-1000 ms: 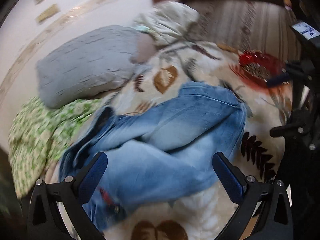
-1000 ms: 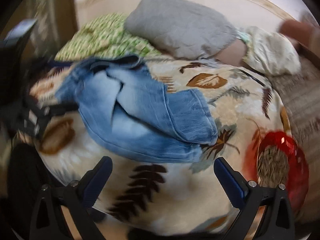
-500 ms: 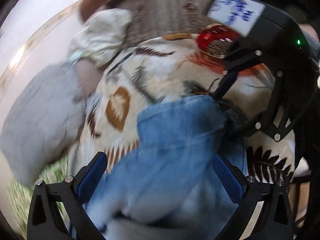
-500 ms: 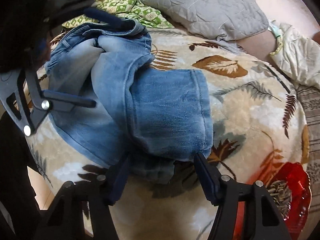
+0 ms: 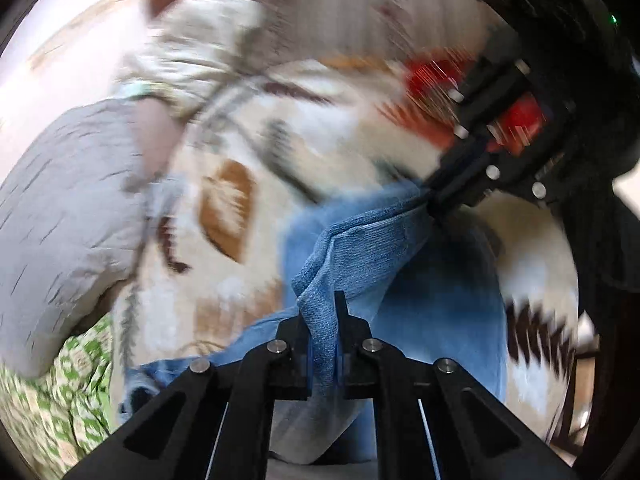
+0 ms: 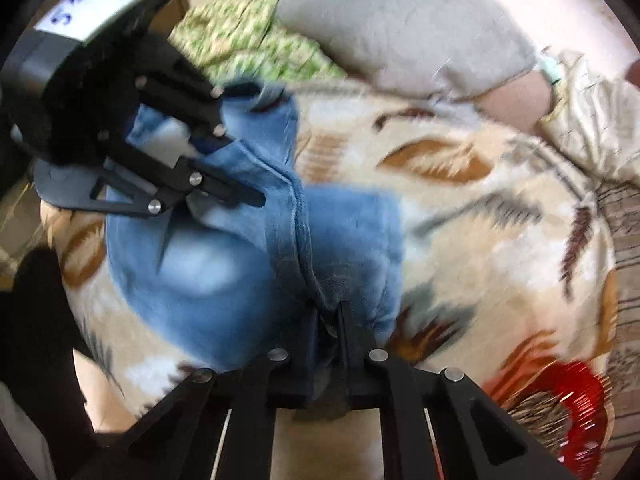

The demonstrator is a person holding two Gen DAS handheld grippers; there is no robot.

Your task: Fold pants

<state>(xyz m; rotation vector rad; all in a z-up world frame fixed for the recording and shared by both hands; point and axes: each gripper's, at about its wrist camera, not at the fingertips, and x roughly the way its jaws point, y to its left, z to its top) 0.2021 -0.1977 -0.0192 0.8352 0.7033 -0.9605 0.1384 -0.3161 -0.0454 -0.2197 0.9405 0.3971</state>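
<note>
Blue jeans (image 5: pixel 400 272) lie bunched on a leaf-patterned blanket (image 5: pixel 320 120). In the left wrist view my left gripper (image 5: pixel 322 320) has its jaws closing tight on a raised fold of the denim, and the pads press on it. At the upper right of that view, my right gripper (image 5: pixel 434 200) pinches the far corner of the same fold. In the right wrist view the right gripper (image 6: pixel 326 320) is closing onto the jeans (image 6: pixel 224 272) at a seam, with cloth pressed between the pads. The left gripper (image 6: pixel 256 200) bites the denim at the upper left.
A grey pillow (image 6: pixel 400 28) and a green patterned cloth (image 6: pixel 248 40) lie at the back of the bed. At the right edge sit a cream bundle (image 6: pixel 600 112) and a red dish (image 6: pixel 576 408) that holds seeds. The views are blurred by motion.
Both grippers were wide open above the jeans. They have moved in onto the denim and closed on it, lifting a fold between them.
</note>
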